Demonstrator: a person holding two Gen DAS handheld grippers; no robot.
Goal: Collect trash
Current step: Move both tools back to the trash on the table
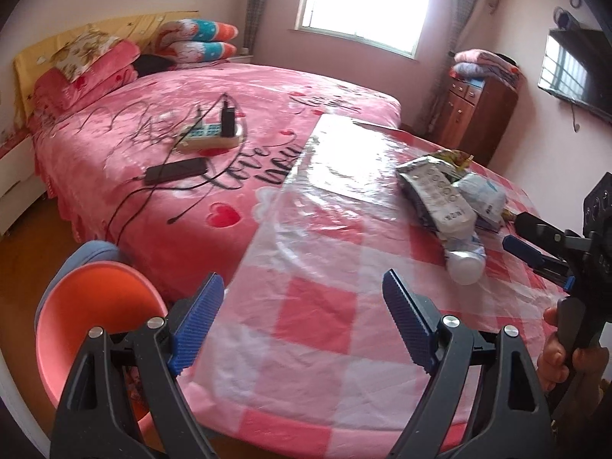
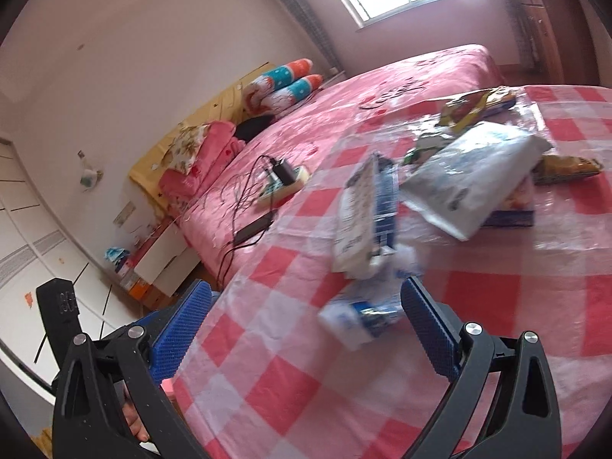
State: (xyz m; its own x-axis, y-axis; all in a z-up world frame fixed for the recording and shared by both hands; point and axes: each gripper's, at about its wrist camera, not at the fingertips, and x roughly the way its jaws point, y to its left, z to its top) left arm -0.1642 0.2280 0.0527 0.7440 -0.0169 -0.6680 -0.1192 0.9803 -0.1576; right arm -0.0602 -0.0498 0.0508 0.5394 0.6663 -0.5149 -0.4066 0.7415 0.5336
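A heap of trash lies on a table with a pink-checked cloth under clear plastic. It holds a white-and-blue wrapper, a white pouch, a crumpled plastic bottle, and yellow snack bags. My left gripper is open and empty over the table's near edge, left of the heap. My right gripper is open, its jaws on either side of the bottle, the right finger close to it.
A bed with a pink cover stands behind the table, with a power strip, a phone and cables on it. A pink stool is at the table's left. A wooden cabinet and a wall television are at the right.
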